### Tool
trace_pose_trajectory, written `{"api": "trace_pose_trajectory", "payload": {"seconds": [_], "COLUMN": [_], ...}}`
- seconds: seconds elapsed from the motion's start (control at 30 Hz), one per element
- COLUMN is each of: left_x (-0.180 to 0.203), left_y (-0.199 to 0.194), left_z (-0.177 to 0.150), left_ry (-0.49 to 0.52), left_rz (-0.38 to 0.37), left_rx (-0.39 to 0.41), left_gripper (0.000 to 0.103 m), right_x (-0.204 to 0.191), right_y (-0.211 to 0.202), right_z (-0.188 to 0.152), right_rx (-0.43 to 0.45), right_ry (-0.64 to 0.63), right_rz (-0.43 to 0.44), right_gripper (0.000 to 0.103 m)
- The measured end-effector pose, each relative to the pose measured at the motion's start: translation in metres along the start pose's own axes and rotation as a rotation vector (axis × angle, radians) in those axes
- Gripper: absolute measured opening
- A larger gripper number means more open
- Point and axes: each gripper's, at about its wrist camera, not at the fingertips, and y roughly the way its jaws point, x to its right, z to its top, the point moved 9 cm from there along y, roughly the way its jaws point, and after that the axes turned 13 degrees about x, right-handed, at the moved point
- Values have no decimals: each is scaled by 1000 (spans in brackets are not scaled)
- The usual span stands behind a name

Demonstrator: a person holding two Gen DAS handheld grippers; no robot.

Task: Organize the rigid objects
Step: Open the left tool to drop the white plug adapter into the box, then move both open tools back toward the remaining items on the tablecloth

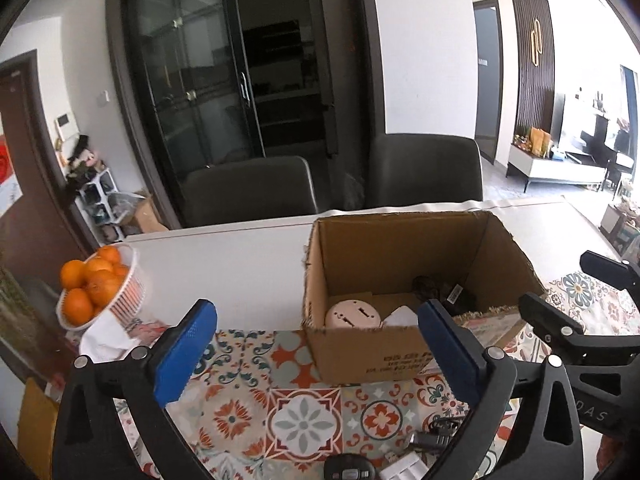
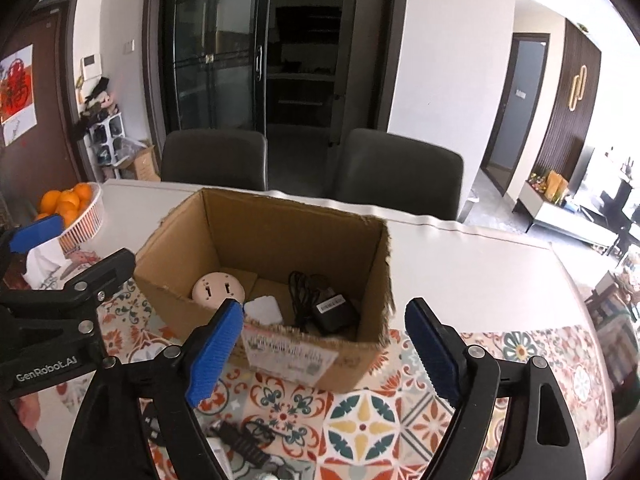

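Cardboard box (image 2: 280, 280) sits mid-worktop (image 2: 460, 272) on the tiled mat (image 2: 360, 432), already holding a round white device (image 2: 218, 289), white adapter (image 2: 262, 309) and black charger (image 2: 330, 312). Our left gripper (image 1: 316, 354) and right gripper (image 2: 324, 350) are both spread, carrying nothing, likely between picks; loose pieces (image 2: 244, 440) remain nearest us.

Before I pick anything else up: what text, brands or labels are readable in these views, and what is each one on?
"GenRobot.AI": on the left gripper body, in the right wrist view.
"DAS": partial letters on the right gripper body, in the left wrist view.
Cardboard box shipping label: print too blurred to read.
Cardboard box front print, left wrist view: upside down, unreadable.
Black power adapter sticker: too small to read.
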Motion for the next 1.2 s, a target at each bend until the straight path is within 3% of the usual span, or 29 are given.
{"api": "trace_pose_trajectory", "payload": {"seconds": [0.2,0.53,1.2], "left_x": [-4,-19,-21], "left_y": [-26,-54,-80], "left_z": [-8,-41,-112], "left_ry": [17,-11,-64], "left_rz": [45,77,72], "left_rx": [14,-34,-134], "left_gripper": [103,103,103], "right_x": [1,-10,-38], "right_y": [-30,-57,-70], "right_z": [-8,-35,-104], "right_rx": [27,13,-82], "right_ry": [-6,2,78], "right_rz": [-34,-53,55], "right_gripper": [83,83,77]}}
